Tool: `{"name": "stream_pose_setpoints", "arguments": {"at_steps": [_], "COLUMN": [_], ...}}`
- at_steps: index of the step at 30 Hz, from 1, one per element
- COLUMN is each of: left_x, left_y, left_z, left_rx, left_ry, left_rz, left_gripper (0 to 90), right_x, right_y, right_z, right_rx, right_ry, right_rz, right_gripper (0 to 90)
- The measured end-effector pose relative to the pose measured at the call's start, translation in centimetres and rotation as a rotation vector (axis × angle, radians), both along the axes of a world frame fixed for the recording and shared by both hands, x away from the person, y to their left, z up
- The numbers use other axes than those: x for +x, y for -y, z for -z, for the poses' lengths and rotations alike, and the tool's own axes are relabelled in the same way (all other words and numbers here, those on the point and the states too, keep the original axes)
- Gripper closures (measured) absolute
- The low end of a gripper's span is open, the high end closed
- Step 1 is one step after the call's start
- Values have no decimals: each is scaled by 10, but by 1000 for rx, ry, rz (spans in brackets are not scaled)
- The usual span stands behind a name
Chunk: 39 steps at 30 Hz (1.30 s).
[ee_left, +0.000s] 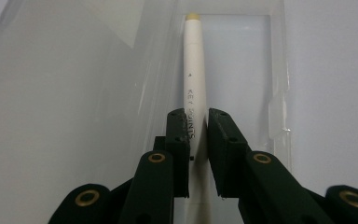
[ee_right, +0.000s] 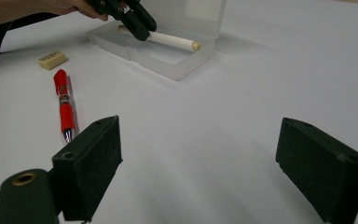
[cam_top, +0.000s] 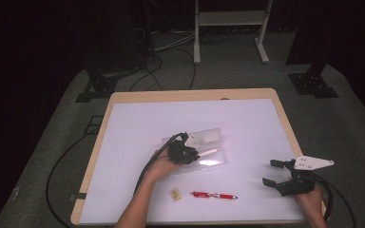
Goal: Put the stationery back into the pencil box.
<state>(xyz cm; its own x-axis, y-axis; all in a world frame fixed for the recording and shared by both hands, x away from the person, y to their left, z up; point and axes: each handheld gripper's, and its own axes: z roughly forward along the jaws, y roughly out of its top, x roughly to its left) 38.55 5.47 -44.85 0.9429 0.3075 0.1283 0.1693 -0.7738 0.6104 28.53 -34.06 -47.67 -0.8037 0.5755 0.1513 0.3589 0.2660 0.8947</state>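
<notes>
Nearest to the person, the right gripper (cam_top: 276,174) hovers low over the bare desk (cam_top: 247,118) with its jaws spread wide and nothing between them. A red pen (ee_right: 64,105) and a small eraser (ee_right: 52,59) lie in front of it, not yet packed. Farther away, the left gripper (ee_left: 197,122) pinches the white pen (ee_left: 195,70) with its jaws almost together, and the pen is inside the clear case (ee_right: 168,56). I judge this is the placing step; next the jaws should open and let the pen lie in the tray.
</notes>
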Motion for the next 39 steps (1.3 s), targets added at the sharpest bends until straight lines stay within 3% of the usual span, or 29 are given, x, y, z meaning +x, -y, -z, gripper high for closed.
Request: {"name": "stream_pose_setpoints", "arguments": {"at_steps": [10, 27, 39], "left_x": [0, -4, -20], "left_y": [2, 0, 2], "left_z": [2, -5, -20], "left_rx": [17, -12, -45], "left_ry": [1, 18, 24], "left_rz": [6, 15, 62], "left_gripper": [784, 772, 729], "right_x": [0, 0, 0], "right_y": [0, 0, 0], "right_z": [0, 0, 0], "right_rx": [0, -1, -2], "right_ry": [0, 0, 1], "right_rz": [0, -1, -1], "right_gripper": [134, 134, 134]}}
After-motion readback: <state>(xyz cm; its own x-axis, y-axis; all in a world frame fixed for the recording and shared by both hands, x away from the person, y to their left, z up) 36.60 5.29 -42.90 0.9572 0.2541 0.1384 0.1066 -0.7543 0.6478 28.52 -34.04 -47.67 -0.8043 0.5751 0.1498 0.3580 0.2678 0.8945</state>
